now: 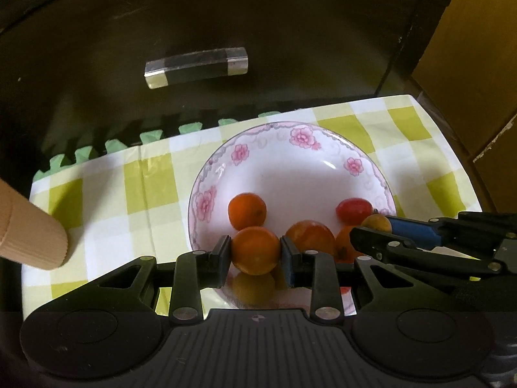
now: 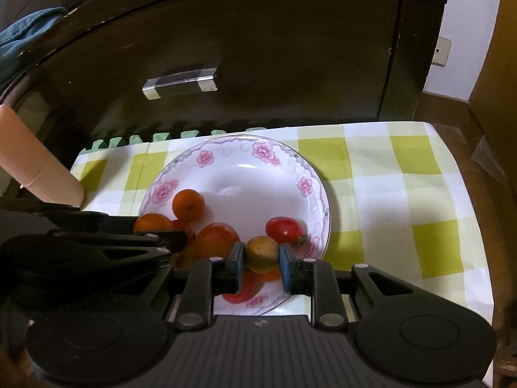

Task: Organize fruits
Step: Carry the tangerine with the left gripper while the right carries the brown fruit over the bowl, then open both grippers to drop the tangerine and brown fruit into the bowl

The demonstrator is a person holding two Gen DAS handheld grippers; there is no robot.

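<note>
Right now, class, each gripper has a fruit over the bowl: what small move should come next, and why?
Probably lift both straight up. The left gripper is shut on an orange fruit, the right gripper on a yellowish fruit, both low among other fruit in the bowl.

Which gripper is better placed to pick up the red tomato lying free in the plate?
The right gripper, though it already holds a yellowish fruit. The red tomato lies just ahead of its fingers, while the left gripper, shut on an orange fruit, sits farther across the plate.
</note>
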